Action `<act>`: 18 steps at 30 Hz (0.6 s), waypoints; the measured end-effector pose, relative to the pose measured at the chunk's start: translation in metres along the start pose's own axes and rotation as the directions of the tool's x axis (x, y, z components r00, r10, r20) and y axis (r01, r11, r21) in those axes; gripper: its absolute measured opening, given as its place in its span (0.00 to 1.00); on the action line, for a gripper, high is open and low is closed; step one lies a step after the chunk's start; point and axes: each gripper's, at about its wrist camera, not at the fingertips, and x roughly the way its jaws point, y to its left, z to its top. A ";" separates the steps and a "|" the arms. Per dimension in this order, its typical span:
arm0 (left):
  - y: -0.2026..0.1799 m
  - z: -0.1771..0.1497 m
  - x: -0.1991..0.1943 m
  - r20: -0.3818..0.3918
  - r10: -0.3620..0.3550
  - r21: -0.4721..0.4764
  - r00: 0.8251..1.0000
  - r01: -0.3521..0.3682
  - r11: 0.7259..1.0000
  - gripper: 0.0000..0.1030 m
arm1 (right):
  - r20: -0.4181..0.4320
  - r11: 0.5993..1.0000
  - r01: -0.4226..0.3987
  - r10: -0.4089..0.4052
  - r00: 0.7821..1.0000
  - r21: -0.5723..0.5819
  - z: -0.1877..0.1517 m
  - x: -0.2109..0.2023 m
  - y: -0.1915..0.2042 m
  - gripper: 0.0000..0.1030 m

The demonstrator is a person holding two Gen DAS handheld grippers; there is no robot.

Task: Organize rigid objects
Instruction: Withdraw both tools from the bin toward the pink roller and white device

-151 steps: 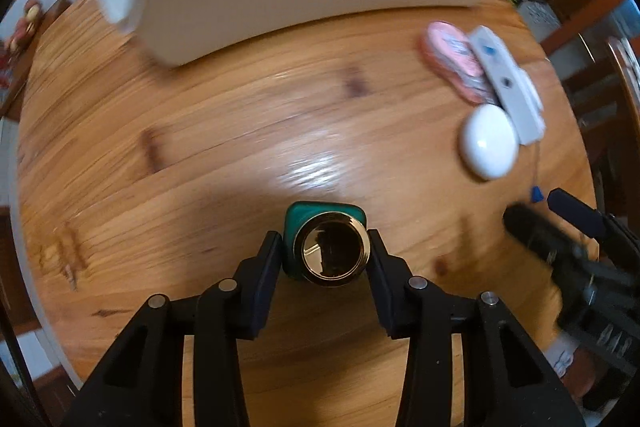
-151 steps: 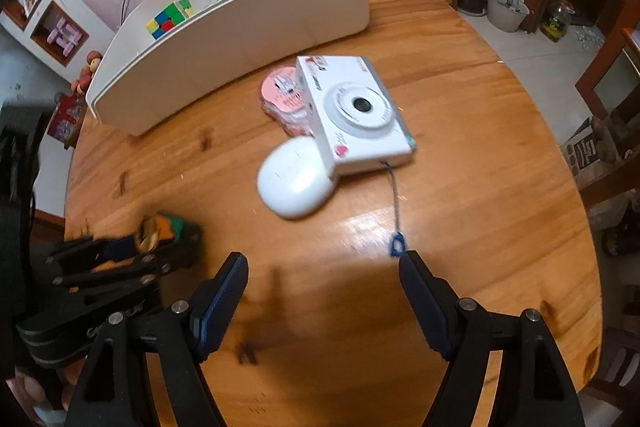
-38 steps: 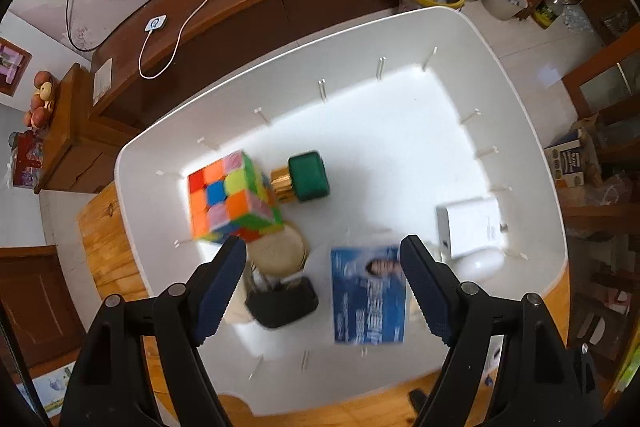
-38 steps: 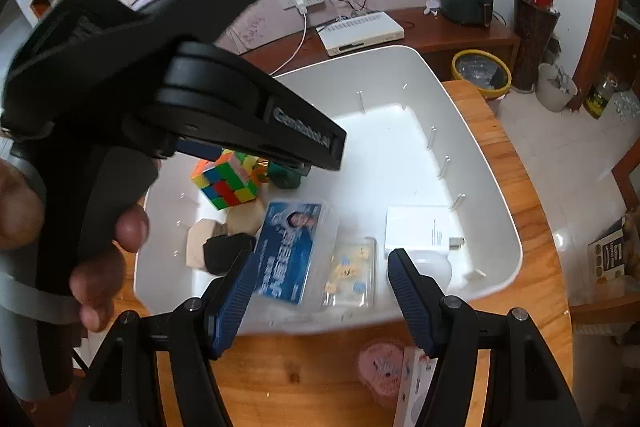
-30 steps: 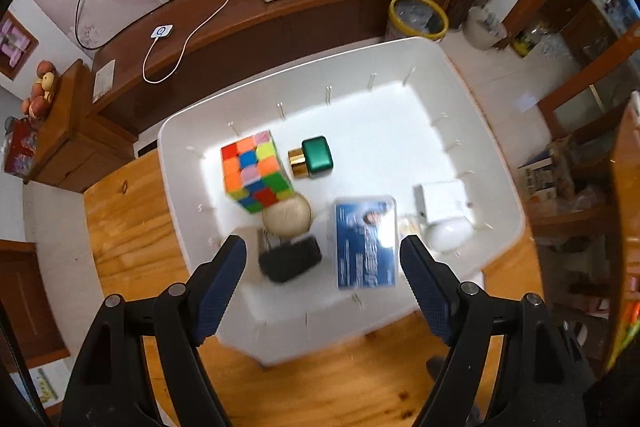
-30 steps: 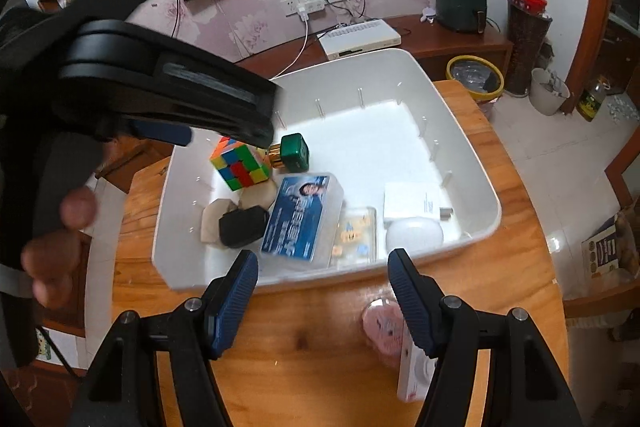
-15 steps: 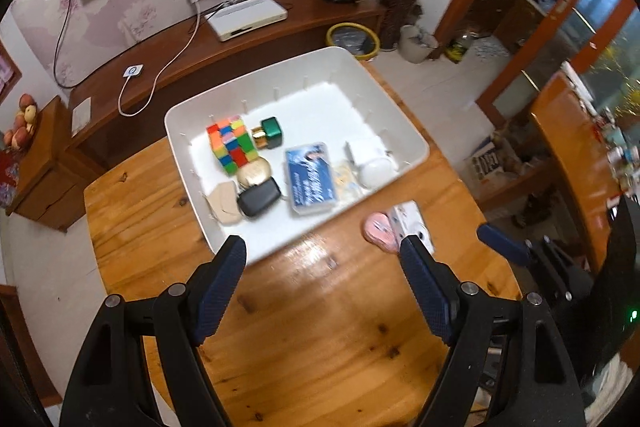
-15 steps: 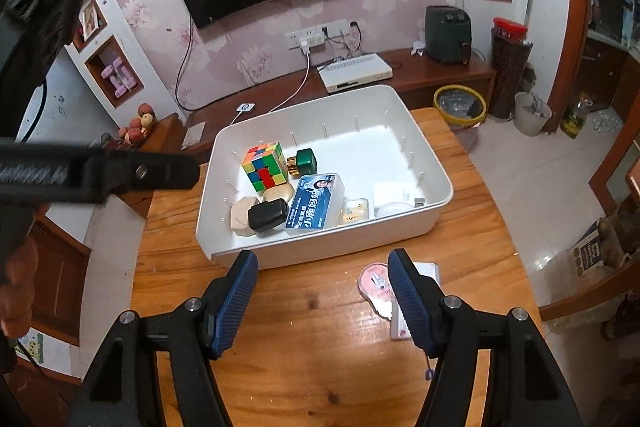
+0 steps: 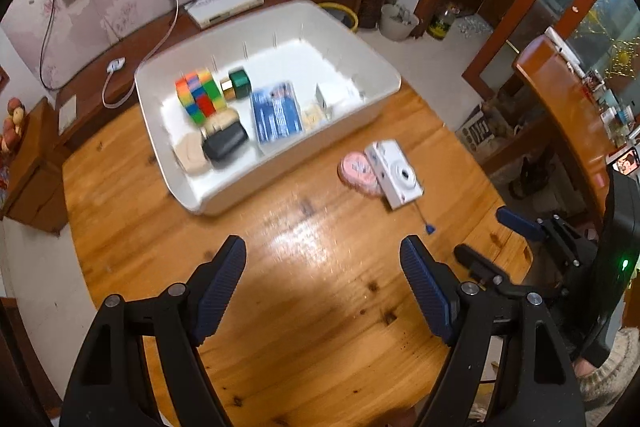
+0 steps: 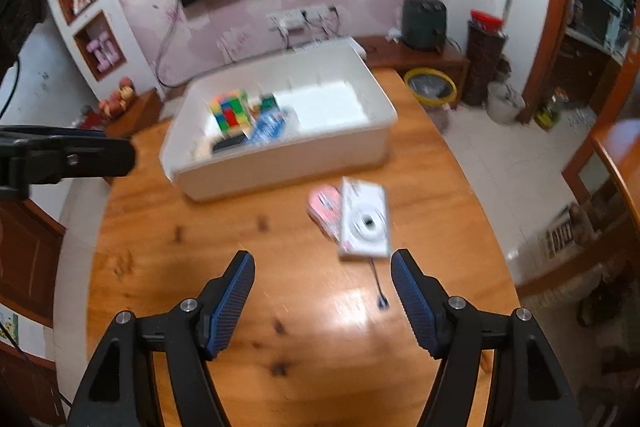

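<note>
A white bin [image 9: 224, 201] [image 10: 280, 167] stands at the far side of the round wooden table [image 9: 304, 307]. In it lie a colour cube [image 9: 198, 95] [image 10: 231, 113], a green bottle with a gold cap [image 9: 239, 84], a blue card box [image 9: 276, 113], a black case [image 9: 224, 146] and a white box [image 9: 330, 95]. A white camera [image 9: 396, 174] [image 10: 365, 223] and a pink round case [image 9: 357, 171] [image 10: 325, 207] lie on the table beside the bin. My left gripper [image 9: 322, 285] is open and empty, high above the table. My right gripper [image 10: 322, 297] is open and empty, near the camera.
The right gripper's fingers [image 9: 516, 223] show at the table's right edge in the left wrist view. The left gripper [image 10: 68, 157] shows at the left of the right wrist view. A TV cabinet [image 9: 168, 23], a yellow basket [image 10: 430, 87] and a wooden counter [image 9: 568, 99] surround the table.
Both grippers have pulled back and away from the bin, so it looks farther off. The green bottle that the left gripper held earlier now lies in the bin; the white mouse left the table.
</note>
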 end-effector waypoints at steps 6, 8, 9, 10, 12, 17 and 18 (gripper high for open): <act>-0.001 -0.012 0.035 -0.060 -0.023 -0.059 0.998 0.019 0.998 0.79 | -0.067 0.996 0.023 -0.018 0.998 0.083 -0.018 0.026 -0.032 0.69; -0.002 -0.015 0.047 -0.077 -0.037 -0.086 0.996 0.030 0.996 0.79 | -0.085 0.995 0.025 -0.016 0.996 0.101 -0.018 0.035 -0.041 0.69; -0.002 -0.017 0.053 -0.085 -0.039 -0.099 0.996 0.030 0.995 0.79 | -0.091 0.994 0.021 -0.011 0.996 0.109 -0.017 0.040 -0.044 0.69; -0.003 -0.019 0.059 -0.092 -0.037 -0.108 0.995 0.027 0.994 0.80 | -0.100 0.993 0.017 -0.005 0.995 0.118 -0.015 0.044 -0.047 0.69; -0.004 -0.024 0.067 -0.105 -0.038 -0.121 0.994 0.025 0.992 0.79 | -0.112 0.991 0.001 0.014 0.994 0.131 -0.012 0.053 -0.051 0.69; -0.002 -0.033 0.089 -0.152 -0.040 -0.168 0.988 0.014 0.986 0.79 | -0.142 0.987 -0.054 0.076 0.987 0.152 0.006 0.081 -0.057 0.69; -0.002 -0.033 0.091 -0.157 -0.036 -0.176 0.987 0.008 0.984 0.79 | -0.150 0.986 -0.063 0.087 0.985 0.156 0.009 0.088 -0.058 0.69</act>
